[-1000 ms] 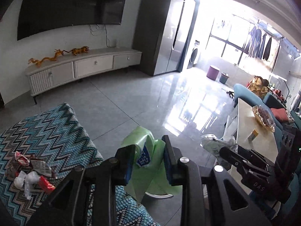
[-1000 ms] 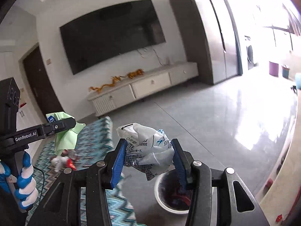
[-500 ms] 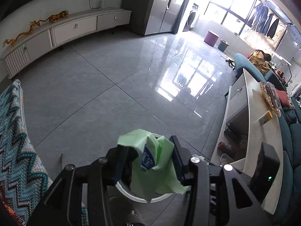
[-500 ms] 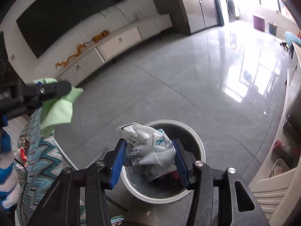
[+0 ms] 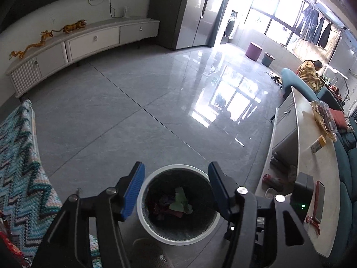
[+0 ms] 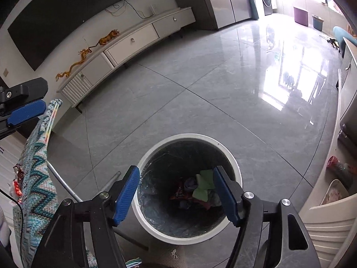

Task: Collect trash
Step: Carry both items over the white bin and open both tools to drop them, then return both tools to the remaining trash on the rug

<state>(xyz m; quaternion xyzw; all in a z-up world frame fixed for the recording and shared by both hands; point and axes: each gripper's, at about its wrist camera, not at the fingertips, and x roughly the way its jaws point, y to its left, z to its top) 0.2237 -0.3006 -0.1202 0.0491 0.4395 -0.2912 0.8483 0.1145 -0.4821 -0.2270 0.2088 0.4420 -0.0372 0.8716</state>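
A white round trash bin (image 5: 146, 220) (image 6: 234, 163) with a dark liner stands on the grey floor directly below both grippers. Inside lie crumpled wrappers, among them the green wrapper (image 5: 179, 201) (image 6: 204, 184). My left gripper (image 5: 175, 183) hangs over the bin with its jaws opening and nothing between the blue pads. My right gripper (image 6: 176, 189) also hovers above the bin, its jaws opening and empty. The white plastic bag is not clearly visible in the bin. The left gripper's blue pad (image 6: 25, 111) shows at the left edge of the right wrist view.
A zigzag-patterned blanket (image 5: 20, 167) (image 6: 38, 178) with some wrappers (image 6: 16, 183) on it lies to the left. A white low table (image 5: 312, 167) with a phone and a bottle runs along the right. A TV cabinet (image 5: 89, 42) lines the far wall. A person sits far right.
Both grippers came down over the bin and opened. The green wrapper left the left gripper and the white plastic bag left the right one; the green wrapper now lies in the bin.
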